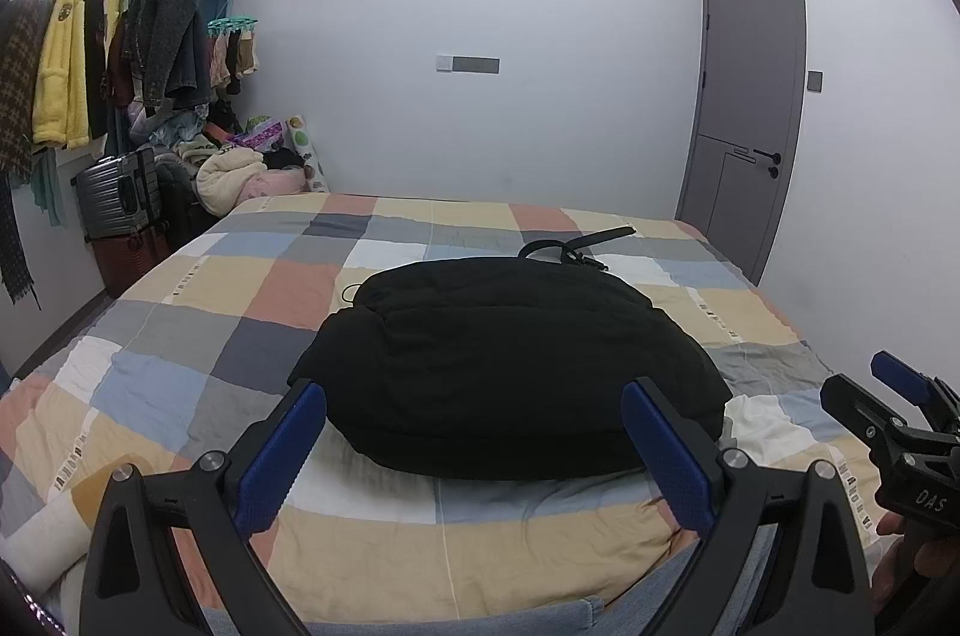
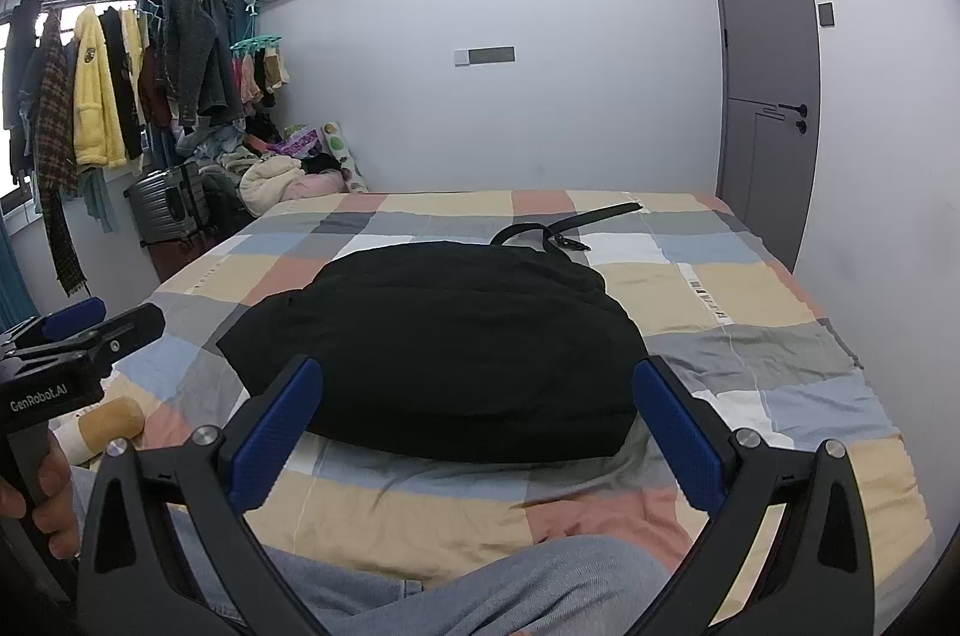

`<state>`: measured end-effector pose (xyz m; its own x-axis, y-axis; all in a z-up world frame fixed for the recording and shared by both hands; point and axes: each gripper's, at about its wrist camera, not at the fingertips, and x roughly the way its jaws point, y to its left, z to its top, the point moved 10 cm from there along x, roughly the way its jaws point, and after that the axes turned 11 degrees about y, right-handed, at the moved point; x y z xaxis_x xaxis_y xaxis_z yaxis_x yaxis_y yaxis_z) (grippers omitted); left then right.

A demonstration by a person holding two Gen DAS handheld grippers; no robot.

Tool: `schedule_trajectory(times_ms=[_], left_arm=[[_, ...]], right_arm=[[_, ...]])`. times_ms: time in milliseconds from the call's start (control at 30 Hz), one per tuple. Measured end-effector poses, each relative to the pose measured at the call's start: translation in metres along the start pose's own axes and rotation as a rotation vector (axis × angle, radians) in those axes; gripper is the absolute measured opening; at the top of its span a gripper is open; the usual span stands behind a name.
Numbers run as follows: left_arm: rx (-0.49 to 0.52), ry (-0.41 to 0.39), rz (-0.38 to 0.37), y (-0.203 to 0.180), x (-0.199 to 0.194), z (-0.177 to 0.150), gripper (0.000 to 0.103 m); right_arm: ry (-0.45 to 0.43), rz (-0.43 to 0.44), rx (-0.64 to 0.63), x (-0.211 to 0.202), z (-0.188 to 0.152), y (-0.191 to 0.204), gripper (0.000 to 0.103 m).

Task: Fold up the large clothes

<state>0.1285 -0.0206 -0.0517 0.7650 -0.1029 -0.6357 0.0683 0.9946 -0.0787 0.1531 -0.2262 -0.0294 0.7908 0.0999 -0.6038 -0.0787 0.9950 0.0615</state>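
The left gripper [image 1: 474,417] had its two blue-padded fingers [image 1: 282,450] spread wide, holding nothing and touching nothing. The right gripper [image 2: 477,396] was spread just as wide, its fingers [image 2: 672,432] equally bare. The folded black garment [image 1: 504,366] lay on the checked bedspread [image 1: 180,354] straight ahead of both pairs of fingers, its near edge just beyond the fingertips and filling the gap between them. It sat as a thick, rounded bundle with its long axis running away from the fingers toward the far wall, the narrower end farthest off. Beyond that far end lay a black belt [image 2: 564,225], its strap angled off to the right. Both grippers were held low over the near edge of the bed, roughly level and pointing forward, side by side. A hand [image 2: 42,492] gripped the left tool's handle, and the person's jeans-clad leg [image 2: 480,588] sat beneath the right gripper's fingers.
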Motion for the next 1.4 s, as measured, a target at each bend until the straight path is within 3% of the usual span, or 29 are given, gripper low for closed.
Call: schedule_trajectory(times_ms=[367,633,1400], left_arm=[[0.01,-0.009,0.009,-0.0006,-0.0034,-0.0007,0.1],[0.041,-0.016,0.06,0.0028,-0.0047,-0.0009,0.1],[0.018,-0.025,0.028,0.0058,-0.0096,0.0015,0.1]], right_arm=[[0.006,0.0,0.008,0.0016,-0.0053,-0.001,0.103],[0.006,-0.003,0.003,0.0013,-0.0063,-0.0004,0.103],[0.005,-0.018,0.004,0.0003,-0.0041,0.0014,0.103]])
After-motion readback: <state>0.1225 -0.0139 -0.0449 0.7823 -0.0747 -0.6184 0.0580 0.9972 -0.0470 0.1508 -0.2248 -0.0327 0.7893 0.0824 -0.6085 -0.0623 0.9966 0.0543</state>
